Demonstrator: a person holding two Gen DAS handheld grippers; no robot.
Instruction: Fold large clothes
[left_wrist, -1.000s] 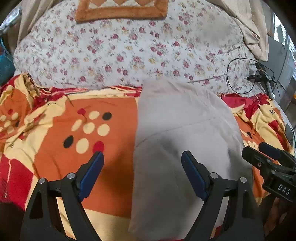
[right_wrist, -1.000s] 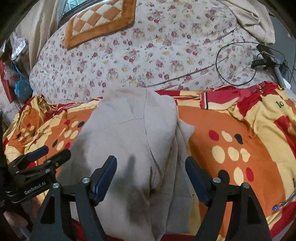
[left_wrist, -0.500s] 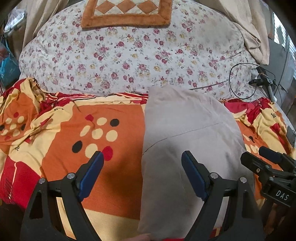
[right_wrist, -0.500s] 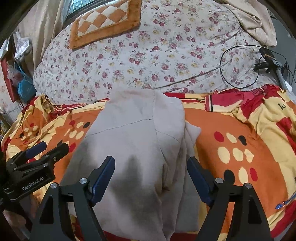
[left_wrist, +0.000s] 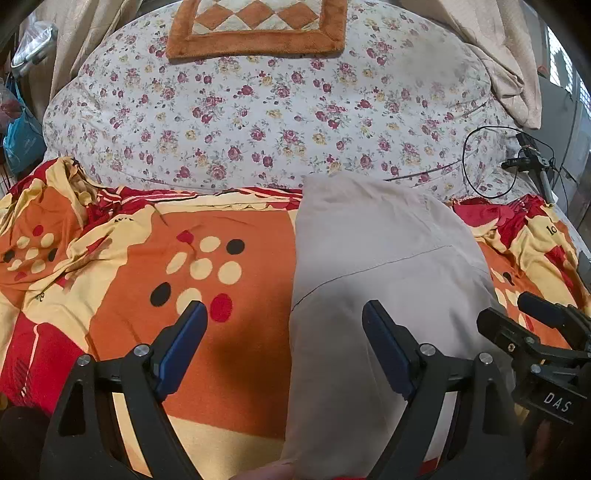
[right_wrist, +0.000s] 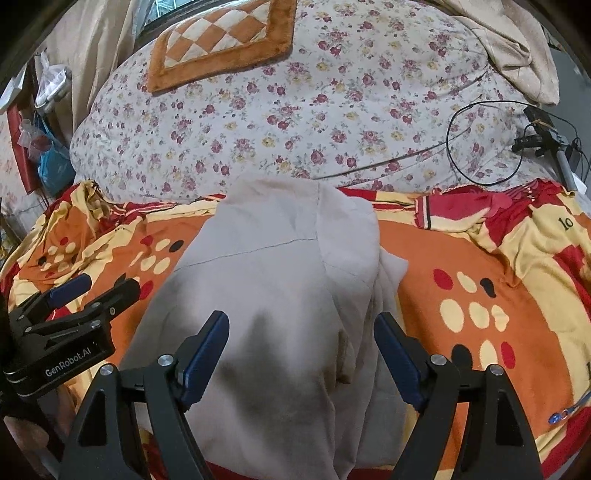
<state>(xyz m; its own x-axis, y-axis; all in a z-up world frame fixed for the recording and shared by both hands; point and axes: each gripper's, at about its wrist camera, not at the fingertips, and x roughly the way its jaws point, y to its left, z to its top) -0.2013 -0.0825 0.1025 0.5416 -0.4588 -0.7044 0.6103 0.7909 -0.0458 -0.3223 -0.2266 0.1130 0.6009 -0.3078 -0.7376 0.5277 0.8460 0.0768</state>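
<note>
A beige garment (left_wrist: 373, 266) lies folded into a long strip on the orange, red and yellow bedspread (left_wrist: 207, 254); it also shows in the right wrist view (right_wrist: 273, 280), with a layered edge on its right side. My left gripper (left_wrist: 282, 328) is open and empty, held above the garment's left edge. My right gripper (right_wrist: 301, 339) is open and empty, above the near part of the garment. Each gripper shows in the other's view: the right one at the right edge (left_wrist: 532, 325), the left one at the left edge (right_wrist: 81, 295).
A floral quilt (left_wrist: 266, 118) lies heaped behind the bedspread, with an orange checkered mat (left_wrist: 258, 26) on top. A black cable loop (left_wrist: 487, 162) and a small tripod (right_wrist: 546, 140) lie at the far right. Beige cloth (right_wrist: 517, 48) hangs at the upper right.
Both grippers have pulled back and up a little from the garment, so more of the quilt and mat shows. Both stay open. The garment has not moved.
</note>
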